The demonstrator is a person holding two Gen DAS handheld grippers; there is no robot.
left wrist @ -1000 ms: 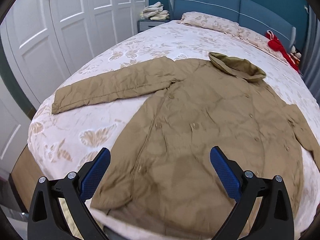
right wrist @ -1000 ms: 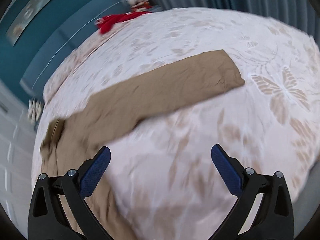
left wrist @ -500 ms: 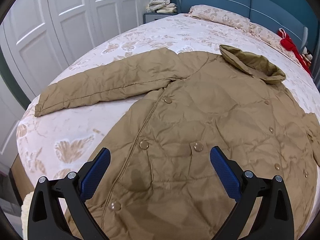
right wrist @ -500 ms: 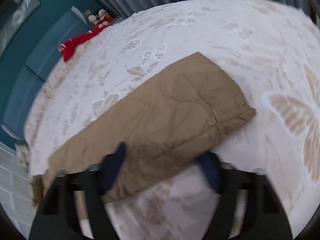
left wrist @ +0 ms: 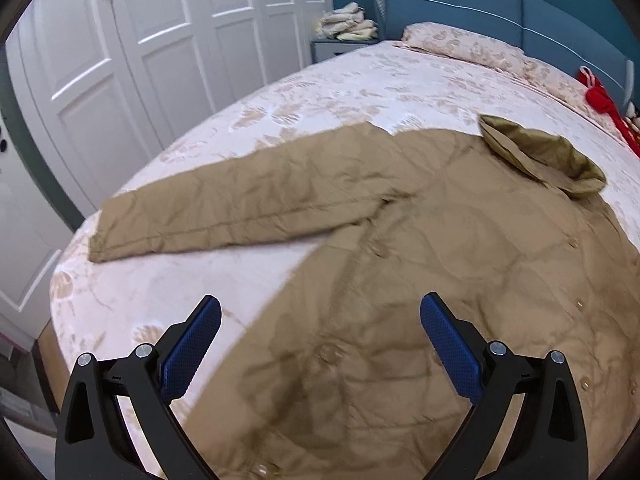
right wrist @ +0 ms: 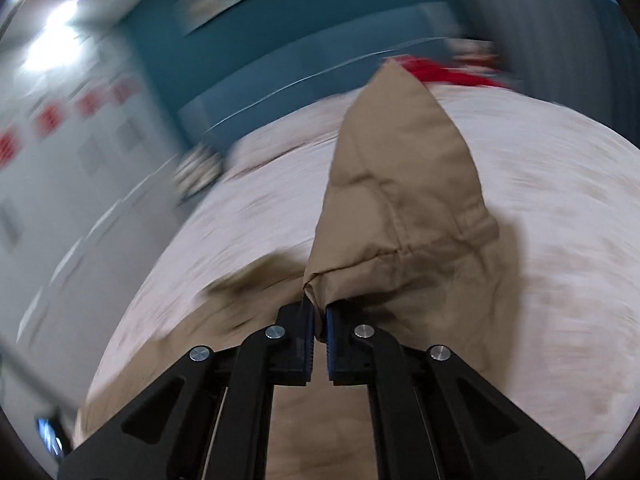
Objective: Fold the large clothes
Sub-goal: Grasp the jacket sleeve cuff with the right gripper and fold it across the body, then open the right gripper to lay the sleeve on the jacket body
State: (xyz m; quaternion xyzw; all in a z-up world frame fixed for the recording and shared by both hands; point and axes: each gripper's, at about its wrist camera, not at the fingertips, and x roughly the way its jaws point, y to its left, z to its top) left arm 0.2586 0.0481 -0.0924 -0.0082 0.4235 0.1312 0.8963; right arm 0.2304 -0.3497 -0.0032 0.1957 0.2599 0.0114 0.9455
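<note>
Left wrist view: the left claw [left wrist: 320,336] hangs with its blue pads [left wrist: 192,346] wide apart and nothing between them, above the front panel of a tan quilted coat [left wrist: 440,280]. The coat lies spread flat, buttoned side up, on a bed [left wrist: 320,92] with a floral cover. Ahead of the claw and to its left, one sleeve [left wrist: 240,208] stretches straight out across the cover; the collar [left wrist: 540,156] lies ahead to the right. Beyond the bed stand white wardrobe doors [left wrist: 160,40], a blue headboard [left wrist: 480,12] and a pillow [left wrist: 460,44]; a red item [left wrist: 600,96] lies at the far right.

Right wrist view (blurred): the right claw [right wrist: 318,328] has just been closing and is clamped on the cuff edge of the other sleeve [right wrist: 400,184], whose fabric rises ahead of the claw, lifted off the bed cover [right wrist: 560,200].
</note>
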